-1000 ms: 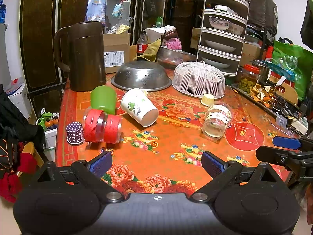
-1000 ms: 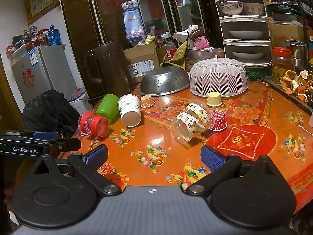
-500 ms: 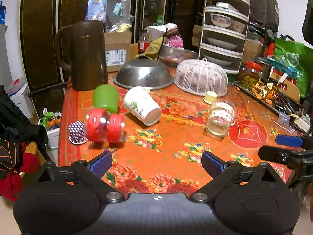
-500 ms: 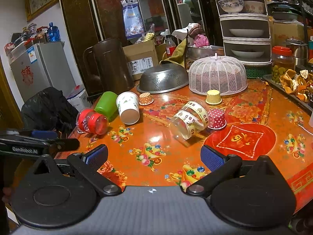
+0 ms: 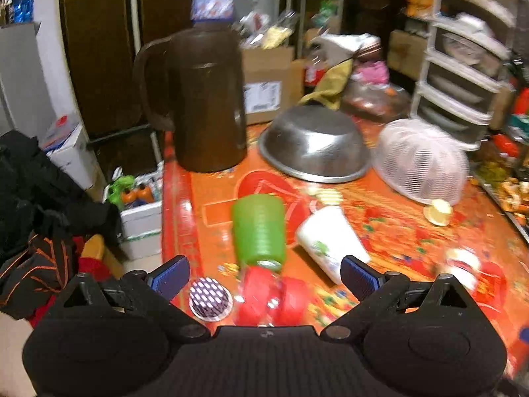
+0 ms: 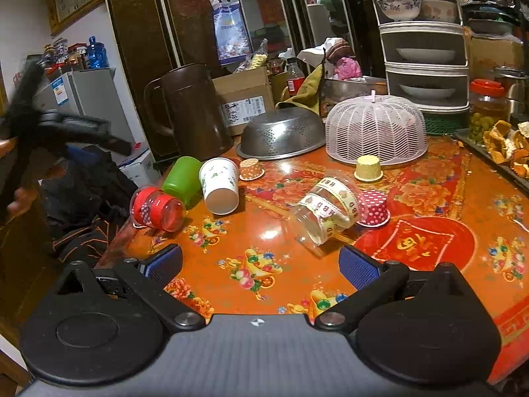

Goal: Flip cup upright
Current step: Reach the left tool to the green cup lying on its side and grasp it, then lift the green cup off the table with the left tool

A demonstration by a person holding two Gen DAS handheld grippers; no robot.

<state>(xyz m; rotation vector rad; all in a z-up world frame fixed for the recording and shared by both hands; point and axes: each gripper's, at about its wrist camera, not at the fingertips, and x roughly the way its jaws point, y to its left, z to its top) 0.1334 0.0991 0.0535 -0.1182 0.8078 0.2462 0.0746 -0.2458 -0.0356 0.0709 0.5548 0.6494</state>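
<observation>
Several cups lie on their sides on the orange table: a green cup, a white paper cup, a red-banded clear cup and a clear cup with tape bands. My left gripper is open, hovering just above the red cup with the green cup ahead of it. My right gripper is open and empty over the table's near edge, short of the taped cup. The left gripper shows blurred at the left of the right wrist view.
A brown jug, upturned steel colander and white mesh food cover stand behind the cups. Small paper cupcake cups dot the table. The table's left edge drops to floor clutter.
My left gripper has swung left and forward over the red and green cups; its view is motion-blurred. My right gripper has hardly moved. Both stay open.
</observation>
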